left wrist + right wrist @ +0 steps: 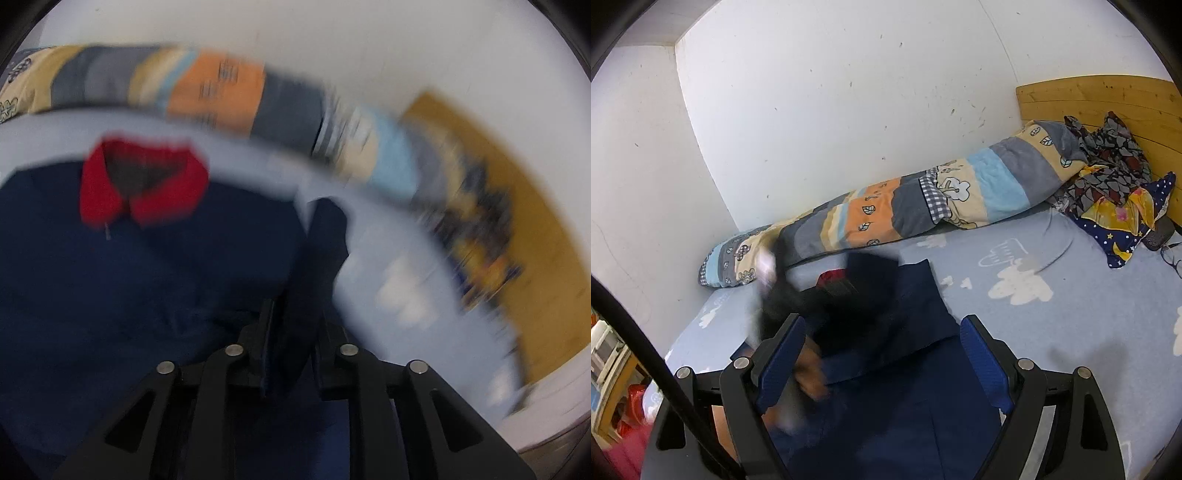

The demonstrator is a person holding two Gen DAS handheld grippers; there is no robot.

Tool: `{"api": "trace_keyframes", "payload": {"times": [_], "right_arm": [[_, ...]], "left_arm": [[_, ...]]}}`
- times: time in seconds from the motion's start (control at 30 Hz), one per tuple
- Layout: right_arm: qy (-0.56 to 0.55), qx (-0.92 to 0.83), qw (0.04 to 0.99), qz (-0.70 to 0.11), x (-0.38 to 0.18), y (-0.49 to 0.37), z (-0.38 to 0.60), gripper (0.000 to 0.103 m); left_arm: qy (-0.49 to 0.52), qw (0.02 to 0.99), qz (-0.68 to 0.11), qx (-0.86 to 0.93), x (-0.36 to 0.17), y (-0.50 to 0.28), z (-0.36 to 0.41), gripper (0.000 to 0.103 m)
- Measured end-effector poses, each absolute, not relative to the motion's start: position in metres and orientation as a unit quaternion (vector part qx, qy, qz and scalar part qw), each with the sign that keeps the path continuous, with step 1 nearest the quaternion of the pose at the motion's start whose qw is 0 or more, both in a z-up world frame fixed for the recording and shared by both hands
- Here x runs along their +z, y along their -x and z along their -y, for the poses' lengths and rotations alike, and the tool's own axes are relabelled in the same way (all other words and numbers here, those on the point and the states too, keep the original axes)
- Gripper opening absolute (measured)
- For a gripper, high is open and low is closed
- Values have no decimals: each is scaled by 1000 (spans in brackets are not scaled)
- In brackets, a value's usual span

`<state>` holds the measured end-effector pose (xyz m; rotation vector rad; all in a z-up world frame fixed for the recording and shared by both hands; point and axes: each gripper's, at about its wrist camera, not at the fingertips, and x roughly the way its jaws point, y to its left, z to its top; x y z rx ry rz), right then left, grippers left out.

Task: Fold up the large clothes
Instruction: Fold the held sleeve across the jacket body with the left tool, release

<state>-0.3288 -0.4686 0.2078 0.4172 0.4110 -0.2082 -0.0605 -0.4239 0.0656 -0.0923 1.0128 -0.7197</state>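
Observation:
A navy garment [147, 277] with a red collar [107, 192] lies spread on the light blue bed sheet [388, 266]. In the blurred left wrist view, my left gripper [295, 310] has a narrow gap filled by a dark strip of this garment that runs forward from the jaws. In the right wrist view, my right gripper [886, 354] stands wide open just above the navy garment [923, 424], with nothing pinched between its blue pads [986, 358]. A blurred dark shape and a hand [809, 380] cross the cloth in front of it. A folded-over part [916, 295] lies beyond.
A striped rolled quilt [923, 199] runs along the white wall. A wooden headboard [1108, 103] and a heap of patterned clothes [1115, 184] stand at the right end. The sheet [1071, 314] is bare on the right. Left of the bed are shelves [609, 354].

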Motion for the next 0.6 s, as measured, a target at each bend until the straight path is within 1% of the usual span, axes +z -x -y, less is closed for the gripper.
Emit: {"api": "trace_keyframes", "payload": {"times": [0.03,0.1,0.13,0.17,0.2,0.23,0.27,0.33,0.43,0.53,0.6], "right_arm": [[-204,-102,952,-202,208,329,469,89],[-199,-108,953,-200,208,328,471,89],[-200,-109,953,-200,208,328,472,89],[-203,-109,953,-199,208,329,473,89],[-206,-111,952,-196,208,329,475,89],[-208,-114,952,-193,209,330,477,89],[-209,-119,952,-191,209,329,478,89],[-212,-127,950,-193,207,327,481,89],[-215,-133,946,-203,203,321,483,89],[-215,-137,943,-215,198,316,485,89],[-212,-142,942,-220,195,313,486,89]], "left_arm": [[26,807,-488,-332,48,67,429,33],[2,794,-501,-343,30,82,431,41],[-6,796,-492,-352,33,85,429,52],[-23,797,-479,-367,39,90,427,59],[-30,799,-469,-376,48,94,422,73],[-31,803,-456,-384,58,98,416,79],[-31,809,-435,-394,71,102,406,80],[-40,821,-411,-394,90,98,386,86],[-49,846,-396,-354,101,70,350,87],[-50,865,-415,-278,83,35,290,87],[-44,872,-440,-208,61,7,242,87]]}}
